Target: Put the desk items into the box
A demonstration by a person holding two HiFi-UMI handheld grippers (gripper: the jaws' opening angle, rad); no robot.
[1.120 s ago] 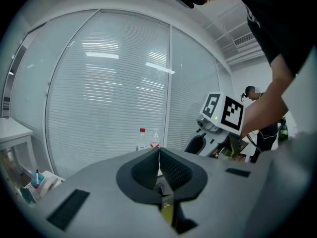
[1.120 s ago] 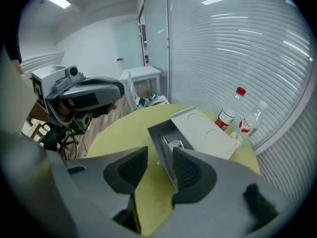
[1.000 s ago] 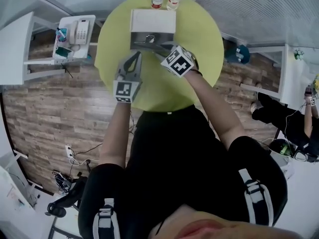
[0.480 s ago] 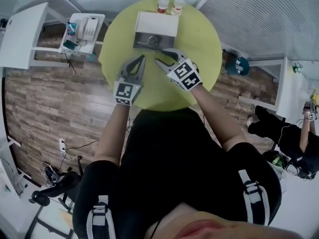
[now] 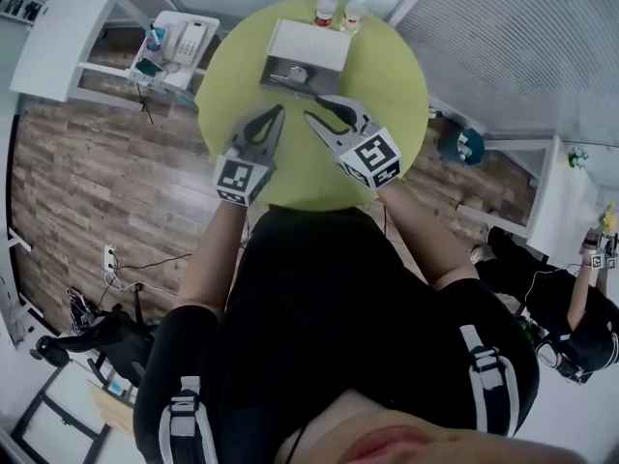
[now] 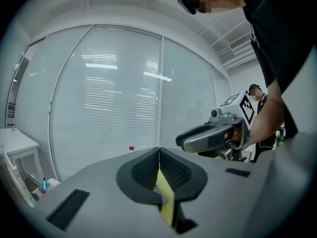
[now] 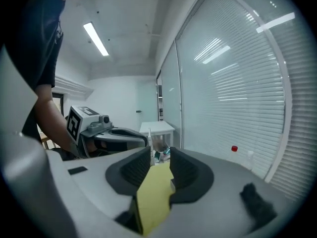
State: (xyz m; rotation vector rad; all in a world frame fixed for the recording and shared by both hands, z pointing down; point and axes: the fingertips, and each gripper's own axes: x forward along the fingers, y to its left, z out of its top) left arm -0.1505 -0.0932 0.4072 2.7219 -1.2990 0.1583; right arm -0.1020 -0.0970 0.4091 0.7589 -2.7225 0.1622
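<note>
I'm hovering above the bench (image 5: 397,75), back from the box (image 5: 308,43) at its far side: left fingers (image 5: 266,129) pressed together, right fingers (image 5: 326,131) spread, just narrowing, empty, probably between pickups.

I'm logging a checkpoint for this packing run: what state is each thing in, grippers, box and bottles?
Left gripper: jaws shut, nothing between them.
Right gripper: jaws apart and empty, just been closing.
Box: open, a small item inside.
Red-capped bottle: upright, cap on.
Clear bottle: upright, cap on.
</note>
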